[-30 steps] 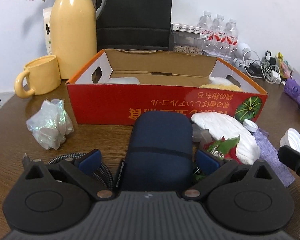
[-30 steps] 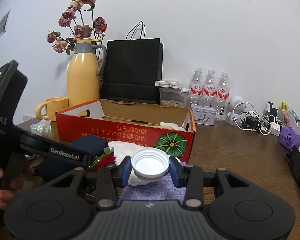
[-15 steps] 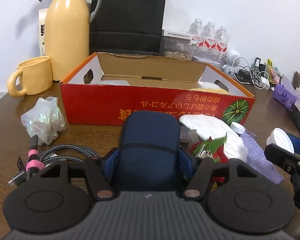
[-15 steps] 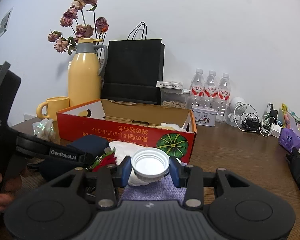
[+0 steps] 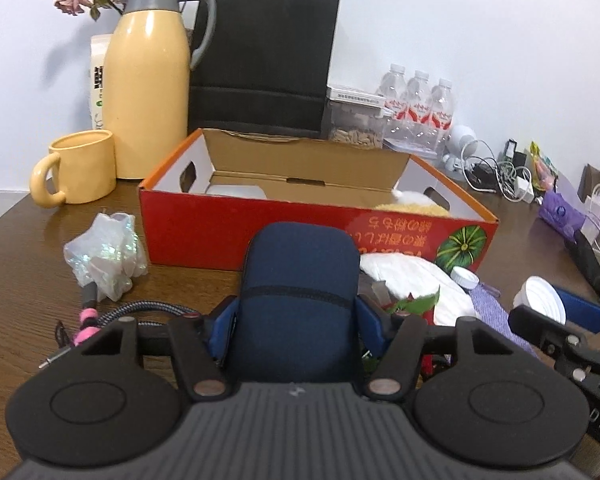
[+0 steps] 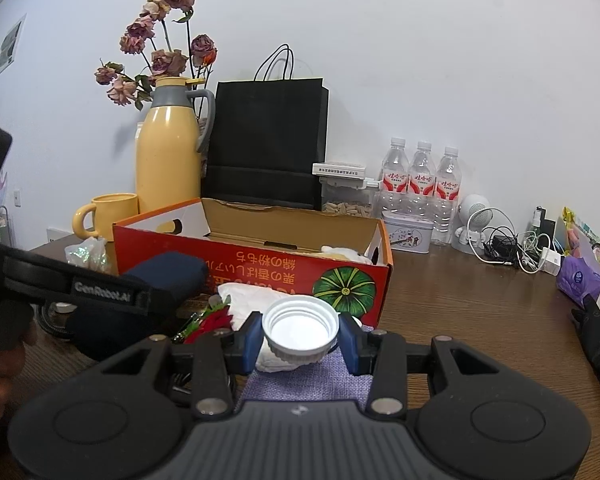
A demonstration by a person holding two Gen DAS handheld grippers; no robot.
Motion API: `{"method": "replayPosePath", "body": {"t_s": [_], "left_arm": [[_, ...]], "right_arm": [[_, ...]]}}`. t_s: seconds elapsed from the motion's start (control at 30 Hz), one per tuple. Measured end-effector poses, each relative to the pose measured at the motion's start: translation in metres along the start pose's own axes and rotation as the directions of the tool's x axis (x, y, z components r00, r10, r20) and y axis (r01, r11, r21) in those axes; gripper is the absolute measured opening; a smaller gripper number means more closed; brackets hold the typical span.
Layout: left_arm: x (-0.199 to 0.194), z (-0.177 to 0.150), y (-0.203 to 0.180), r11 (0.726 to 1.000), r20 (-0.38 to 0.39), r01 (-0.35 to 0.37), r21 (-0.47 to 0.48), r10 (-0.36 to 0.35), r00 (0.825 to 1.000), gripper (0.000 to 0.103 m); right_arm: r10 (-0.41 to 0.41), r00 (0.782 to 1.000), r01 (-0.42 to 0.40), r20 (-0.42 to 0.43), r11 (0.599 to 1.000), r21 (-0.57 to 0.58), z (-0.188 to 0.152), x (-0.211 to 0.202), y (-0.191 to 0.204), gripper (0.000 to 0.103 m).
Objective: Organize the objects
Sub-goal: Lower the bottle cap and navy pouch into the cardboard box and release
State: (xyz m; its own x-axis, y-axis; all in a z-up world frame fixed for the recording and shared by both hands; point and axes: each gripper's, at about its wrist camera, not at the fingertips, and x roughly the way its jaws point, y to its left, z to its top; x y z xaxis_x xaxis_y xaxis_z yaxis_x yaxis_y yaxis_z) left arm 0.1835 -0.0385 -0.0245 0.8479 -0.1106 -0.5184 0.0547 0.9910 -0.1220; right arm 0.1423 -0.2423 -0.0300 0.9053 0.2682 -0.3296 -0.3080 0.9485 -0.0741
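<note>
1. My left gripper [image 5: 296, 320] has just been closing, and its blue pads now press both sides of the navy pouch [image 5: 298, 280], whose long axis runs straight ahead along my fingers.
2. My right gripper [image 6: 300, 336] grips a white bottle cap [image 6: 300, 326], open side up, over the purple cloth [image 6: 304, 380].
3. Directly beyond the pouch stands the red cardboard box [image 5: 236, 232], open-topped, its long side lying across my path.
4. The left gripper tilts downward; I judge the pouch must rise over the near wall. The left is the nearer of the two.
</note>
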Motion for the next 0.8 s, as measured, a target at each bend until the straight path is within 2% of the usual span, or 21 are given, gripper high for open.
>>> {"method": "replayPosePath", "body": {"t_s": [0.17,0.37,0.6,0.8], "left_arm": [[-0.015,0.016,0.001,1.0,0.031,0.023,-0.01,-0.023,0.999,0.063],[-0.019,0.052,-0.006,1.0,0.095,0.028,0.007,-0.029,0.995,0.063],[0.014,0.092,-0.003,0.998,0.114,0.027,-0.05,-0.021,0.993,0.063],[0.057,0.114,-0.001,0.997,0.1,0.005,-0.077,0.003,0.995,0.063]], "right_arm": [[0.01,1.0,-0.01,0.016,0.999,-0.043,0.006,-0.001,0.006,0.039],[0.033,0.997,-0.027,0.067,0.996,-0.08,0.039,0.014,0.011,0.039],[0.029,0.998,-0.025,0.053,0.998,-0.058,0.079,0.072,0.01,0.039],[0.02,1.0,-0.02,-0.005,0.997,-0.078,0.092,0.131,0.008,0.039]]}}
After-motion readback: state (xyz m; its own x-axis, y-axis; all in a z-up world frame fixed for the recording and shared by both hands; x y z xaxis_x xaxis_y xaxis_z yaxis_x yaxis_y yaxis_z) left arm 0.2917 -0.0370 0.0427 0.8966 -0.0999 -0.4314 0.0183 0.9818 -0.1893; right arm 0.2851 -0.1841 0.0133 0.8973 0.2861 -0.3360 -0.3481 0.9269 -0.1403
